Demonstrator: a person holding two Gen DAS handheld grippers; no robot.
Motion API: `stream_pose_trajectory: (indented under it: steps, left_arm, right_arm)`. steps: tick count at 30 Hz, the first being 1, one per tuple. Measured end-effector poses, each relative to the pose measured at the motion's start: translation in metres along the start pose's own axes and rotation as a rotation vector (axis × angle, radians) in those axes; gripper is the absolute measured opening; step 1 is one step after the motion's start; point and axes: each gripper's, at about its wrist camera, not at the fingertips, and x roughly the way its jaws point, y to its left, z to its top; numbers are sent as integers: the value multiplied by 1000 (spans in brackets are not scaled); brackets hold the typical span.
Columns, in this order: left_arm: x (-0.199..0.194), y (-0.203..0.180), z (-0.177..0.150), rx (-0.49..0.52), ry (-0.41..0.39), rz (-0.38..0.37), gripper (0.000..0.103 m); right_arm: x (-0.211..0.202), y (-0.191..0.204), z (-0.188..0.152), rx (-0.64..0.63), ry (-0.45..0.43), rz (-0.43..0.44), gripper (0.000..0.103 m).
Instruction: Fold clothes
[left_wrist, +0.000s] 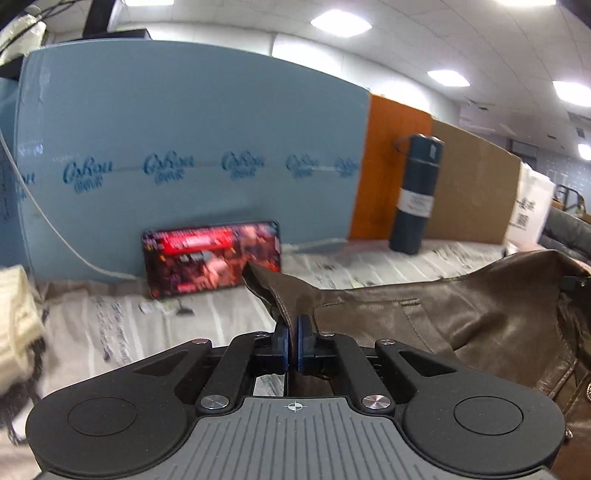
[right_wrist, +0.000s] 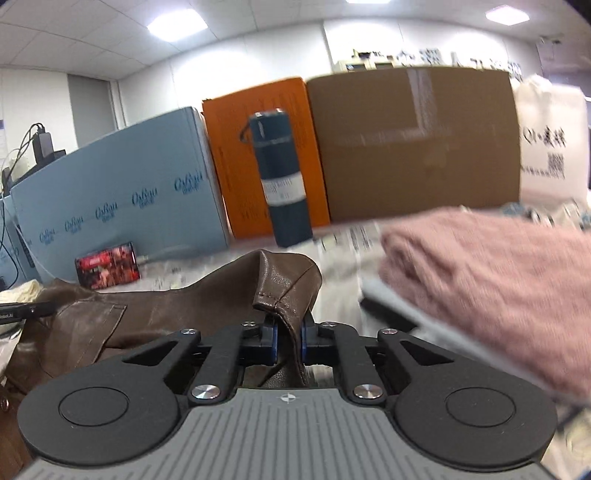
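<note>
Left gripper (left_wrist: 293, 345): jaws pinched nearly shut on a thin edge of the brown leather jacket (left_wrist: 461, 314), which rises to a peak at 12 o'clock from the jaws and spreads away toward 3 o'clock over the bench (left_wrist: 110, 325). Right gripper (right_wrist: 288, 341): jaws closed on a stitched hem corner of the same jacket, a little wider apart for the thicker fold; the body of the garment trails off toward 9 o'clock. Judgement: a lift-and-fold is in hand. Both corners should travel level and together, the edge between them kept taut, so the stiff leather creases along one straight line instead of buckling; grip looks shallow on the left, so slow motion is wise. Beyond the jacket, a lit phone (left_wrist: 212, 258) leans on the blue foam board (left_wrist: 184, 129); a dark blue flask (left_wrist: 415, 192) stands at 2 o'clock before the cardboard boxes (left_wrist: 476, 184). Only the right view shows the folded pink knit (right_wrist: 498, 288) at 3 o'clock; only the left shows a cream knit (left_wrist: 18, 317) at 9 o'clock.
</note>
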Motion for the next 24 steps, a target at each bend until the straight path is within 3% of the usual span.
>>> stream_pose_trajectory:
  steps: [6, 9, 11, 12, 16, 19, 24]
  left_arm:
    - [29, 17, 5, -64, 68, 21, 5]
    - [37, 26, -1, -93, 114, 40, 13]
    - [35, 33, -3, -114, 124, 46, 24]
    - [32, 35, -2, -124, 122, 60, 27]
    - [9, 45, -3, -162, 104, 57, 29]
    - [-17, 50, -10, -187, 85, 50, 53]
    - [-63, 44, -25, -183, 55, -26, 61]
  right_arm:
    - [45, -2, 11, -22, 78, -13, 11]
    - [53, -7, 3, -33, 119, -63, 34]
    - [47, -7, -1, -67, 126, -97, 52]
    - [43, -8, -2, -84, 129, -102, 54]
    - [19, -11, -3, -136, 143, -128, 74]
    - [-4, -9, -5, -162, 130, -148, 79]
    - [-42, 10, -10, -162, 72, -90, 84]
